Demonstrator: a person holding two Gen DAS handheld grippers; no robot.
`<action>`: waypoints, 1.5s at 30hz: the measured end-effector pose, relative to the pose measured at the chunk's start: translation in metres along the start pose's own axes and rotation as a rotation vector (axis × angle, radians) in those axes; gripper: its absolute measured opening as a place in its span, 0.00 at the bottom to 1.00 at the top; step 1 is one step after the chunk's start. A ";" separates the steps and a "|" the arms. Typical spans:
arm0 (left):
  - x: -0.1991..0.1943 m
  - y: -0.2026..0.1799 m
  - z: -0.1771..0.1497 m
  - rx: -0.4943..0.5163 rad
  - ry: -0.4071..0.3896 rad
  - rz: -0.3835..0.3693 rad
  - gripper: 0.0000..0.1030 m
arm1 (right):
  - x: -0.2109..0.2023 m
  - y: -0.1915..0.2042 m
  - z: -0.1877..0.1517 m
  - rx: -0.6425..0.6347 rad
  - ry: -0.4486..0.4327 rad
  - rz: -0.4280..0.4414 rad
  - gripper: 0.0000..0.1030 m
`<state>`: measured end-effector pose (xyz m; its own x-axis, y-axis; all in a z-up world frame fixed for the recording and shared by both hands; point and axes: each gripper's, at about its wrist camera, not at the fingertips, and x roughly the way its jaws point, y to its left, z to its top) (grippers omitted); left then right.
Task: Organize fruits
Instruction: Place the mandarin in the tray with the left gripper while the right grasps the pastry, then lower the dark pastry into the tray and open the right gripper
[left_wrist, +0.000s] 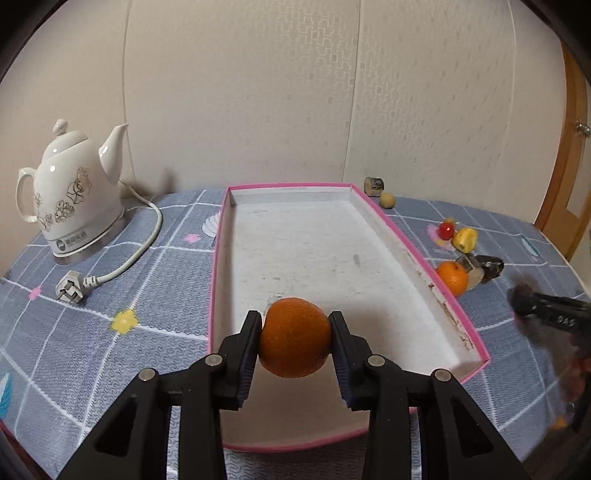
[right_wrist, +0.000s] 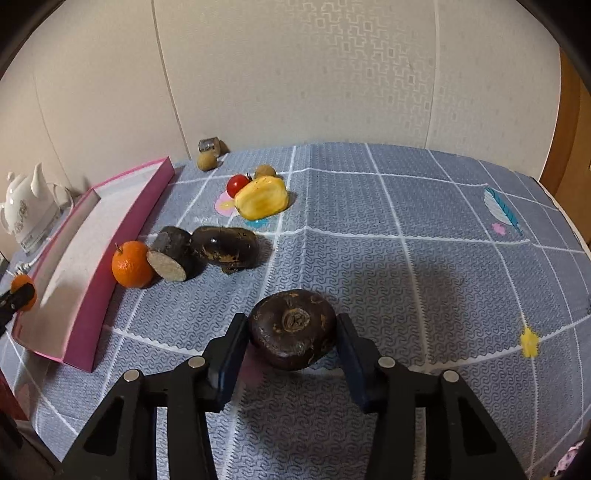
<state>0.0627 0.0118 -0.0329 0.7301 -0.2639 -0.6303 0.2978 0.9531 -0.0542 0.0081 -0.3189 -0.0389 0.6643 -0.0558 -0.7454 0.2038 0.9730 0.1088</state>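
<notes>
Gripping an orange (left_wrist: 294, 338) between its pads, the left gripper (left_wrist: 295, 332) hangs over the pink box (left_wrist: 424, 254). At 12 o'clock of the right gripper (right_wrist: 291, 332), a dark fruit (right_wrist: 291, 328) sits clamped between both fingers.

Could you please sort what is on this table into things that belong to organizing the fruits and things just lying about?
Belongs:
- round orange mandarin in the left tongs
- dark brown chestnut-like fruit between the right tongs
- pink-rimmed cardboard tray
- red cherry tomato

Lying about:
- white ceramic kettle
- white power plug
</notes>
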 end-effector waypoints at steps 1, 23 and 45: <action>0.001 0.001 -0.001 0.001 0.005 0.003 0.36 | -0.002 -0.001 0.000 0.008 -0.002 0.003 0.47; -0.031 0.032 0.004 -0.110 -0.150 0.107 0.70 | -0.034 0.025 0.004 0.066 -0.118 0.192 0.47; -0.039 0.038 -0.012 -0.174 -0.100 0.160 1.00 | -0.034 0.136 0.002 -0.194 -0.137 0.360 0.47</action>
<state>0.0384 0.0601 -0.0199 0.8192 -0.1132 -0.5622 0.0699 0.9927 -0.0981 0.0145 -0.1851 0.0025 0.7603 0.2787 -0.5867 -0.1888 0.9591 0.2110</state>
